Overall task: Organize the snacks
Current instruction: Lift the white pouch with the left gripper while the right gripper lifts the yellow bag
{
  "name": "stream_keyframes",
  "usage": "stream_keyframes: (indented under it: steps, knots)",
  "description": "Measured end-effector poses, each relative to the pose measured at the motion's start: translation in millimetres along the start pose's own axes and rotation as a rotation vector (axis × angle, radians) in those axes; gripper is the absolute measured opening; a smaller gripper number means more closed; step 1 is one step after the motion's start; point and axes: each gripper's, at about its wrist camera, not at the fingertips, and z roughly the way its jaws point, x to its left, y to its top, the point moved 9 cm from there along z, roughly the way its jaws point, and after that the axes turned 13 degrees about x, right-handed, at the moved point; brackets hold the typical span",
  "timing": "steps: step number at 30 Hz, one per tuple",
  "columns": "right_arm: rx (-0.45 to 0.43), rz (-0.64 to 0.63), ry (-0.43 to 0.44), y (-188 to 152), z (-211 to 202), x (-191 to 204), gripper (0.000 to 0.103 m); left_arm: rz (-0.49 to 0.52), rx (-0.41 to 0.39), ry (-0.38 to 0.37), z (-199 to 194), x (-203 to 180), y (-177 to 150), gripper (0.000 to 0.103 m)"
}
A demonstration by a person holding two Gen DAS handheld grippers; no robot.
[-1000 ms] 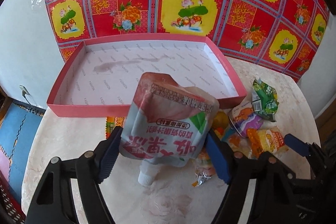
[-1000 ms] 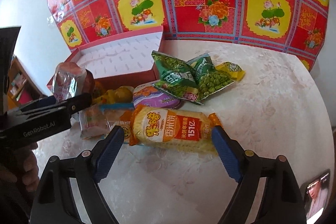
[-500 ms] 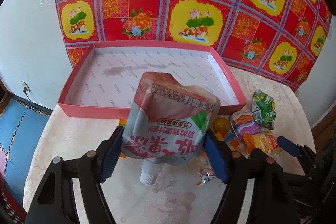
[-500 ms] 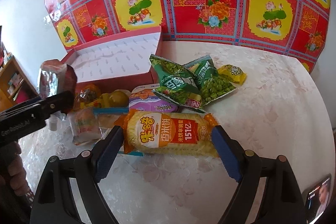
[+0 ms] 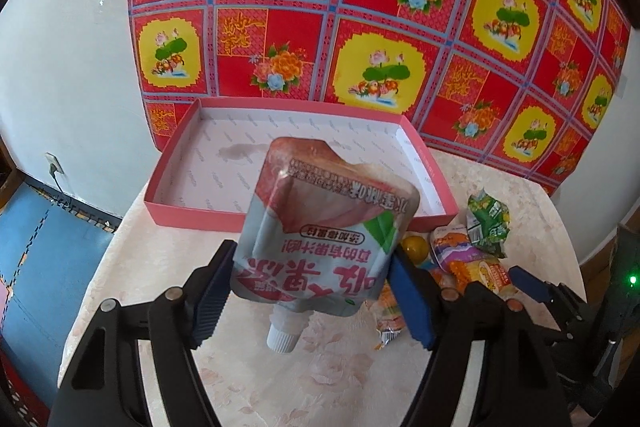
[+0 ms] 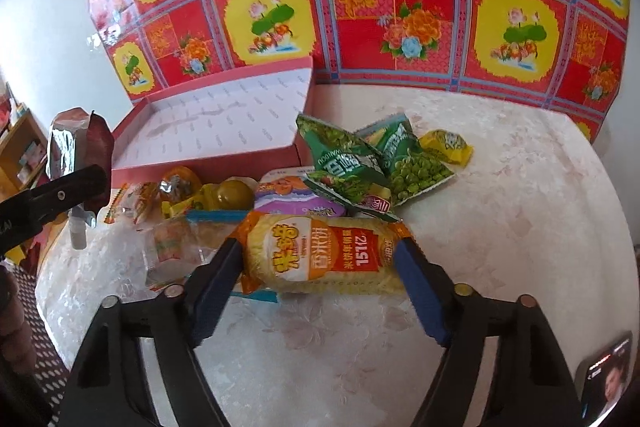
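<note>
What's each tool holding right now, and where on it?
The left tool grips the spouted drink pouch by its side edges near the cap. The right tool is closing on the ends of the yellow rice cracker pack.

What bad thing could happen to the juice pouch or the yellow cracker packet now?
The juice pouch hangs upside down, pinched only by its edges in the left gripper, above the table, not yet over the pink box; it might slip. The right gripper is closing on the yellow cracker packet and could crush it, or drag along the clear wrapper touching it.
</note>
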Motion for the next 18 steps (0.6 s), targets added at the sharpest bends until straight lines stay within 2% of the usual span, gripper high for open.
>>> stream_keyframes:
  steps: [1,4,6,8,10,11,13,14,15,18]
  knots:
    - [-0.006,-0.013,-0.006,1,-3,2,0.07,-0.001,-0.002,-0.001,-1,1,0,0.077]
    - [-0.018,-0.03,0.003,1,-9,7,0.054,-0.003,-0.01,-0.002,-6,2,0,0.077]
    - [-0.005,-0.039,0.004,0,-9,9,0.033,-0.004,-0.013,-0.003,-8,3,0,0.077]
    - [0.002,-0.028,0.015,-3,-9,8,0.033,-0.007,-0.018,-0.006,-11,3,-1,0.077]
    - [0.005,-0.009,0.063,-5,-12,7,0.033,-0.008,-0.024,-0.007,-14,4,-2,0.077]
    - [0.007,-0.002,0.077,-7,-13,6,0.037,-0.008,-0.028,-0.008,-15,4,-2,0.077]
    - [-0.004,0.002,0.069,-8,-16,3,0.054,-0.009,-0.03,-0.01,-17,5,-4,0.077]
    - [-0.01,0.001,0.059,-8,-17,1,0.071,-0.01,-0.03,-0.011,-17,5,-4,0.077]
    - [-0.014,0.002,0.05,-9,-17,0,0.083,-0.009,-0.03,-0.011,-17,5,-5,0.077]
    - [0.011,-0.01,0.043,-10,-9,-2,0.087,-0.012,-0.023,-0.012,-15,7,-8,0.077]
